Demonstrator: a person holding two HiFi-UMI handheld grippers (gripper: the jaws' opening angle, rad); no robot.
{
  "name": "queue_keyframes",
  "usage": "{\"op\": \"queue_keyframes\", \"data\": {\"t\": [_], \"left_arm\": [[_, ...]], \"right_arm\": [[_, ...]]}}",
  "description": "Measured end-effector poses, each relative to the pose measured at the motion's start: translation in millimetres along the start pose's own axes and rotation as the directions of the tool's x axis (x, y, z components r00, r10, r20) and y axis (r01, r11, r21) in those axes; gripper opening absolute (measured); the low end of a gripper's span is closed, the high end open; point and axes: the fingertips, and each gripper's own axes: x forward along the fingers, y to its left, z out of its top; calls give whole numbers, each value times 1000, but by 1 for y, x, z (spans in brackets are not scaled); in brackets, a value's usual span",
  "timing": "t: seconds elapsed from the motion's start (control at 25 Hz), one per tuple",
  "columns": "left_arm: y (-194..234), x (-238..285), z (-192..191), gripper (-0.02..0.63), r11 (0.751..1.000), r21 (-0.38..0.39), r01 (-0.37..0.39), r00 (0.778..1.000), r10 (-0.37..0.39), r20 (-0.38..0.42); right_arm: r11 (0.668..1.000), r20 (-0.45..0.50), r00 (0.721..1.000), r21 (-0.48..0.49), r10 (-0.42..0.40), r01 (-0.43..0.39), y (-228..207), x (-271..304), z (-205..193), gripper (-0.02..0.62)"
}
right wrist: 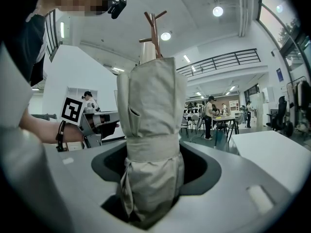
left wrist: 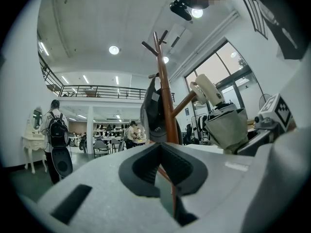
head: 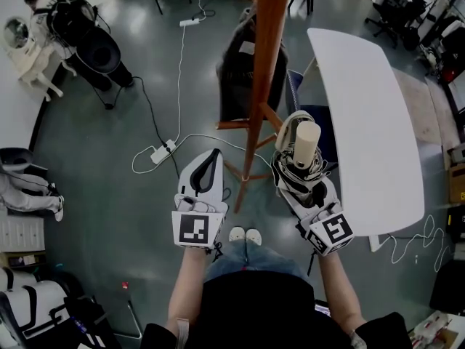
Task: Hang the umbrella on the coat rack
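The right gripper is clamping the folded beige umbrella by its lower part, its jaws pressing in on the bunched fabric from both sides; the umbrella is standing upright out of them with its pale cylindrical handle pointing up, just right of the coat rack and near one of its angled lower pegs, though not touching any peg as far as the head view shows. In the right gripper view the umbrella's strap is wrapping the canopy tight just above the jaws, and the top prongs of the coat rack are rising behind it.

The left gripper is hovering just left of the coat rack's pole, level with the right one; its jaws are sitting drawn together to a thin slit, holding nothing, and the pole is showing through that slit.

On the far side of the coat rack something dark is hanging, which looks like a bag; whether anything is in it cannot be told. A white table is standing to the right of the coat rack; a power strip is lying on the floor to its left; the person's shoes are standing just short of its feet.
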Motion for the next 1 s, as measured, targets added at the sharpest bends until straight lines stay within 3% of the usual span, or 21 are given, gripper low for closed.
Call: {"op": "queue_keyframes", "data": {"t": [1.0], "left_arm": [[11,6,-4,6,1000,-18,17,1000,-16,10]], "right_arm": [[995,-19,998,-81,52,-53,17,22,16,307]]}}
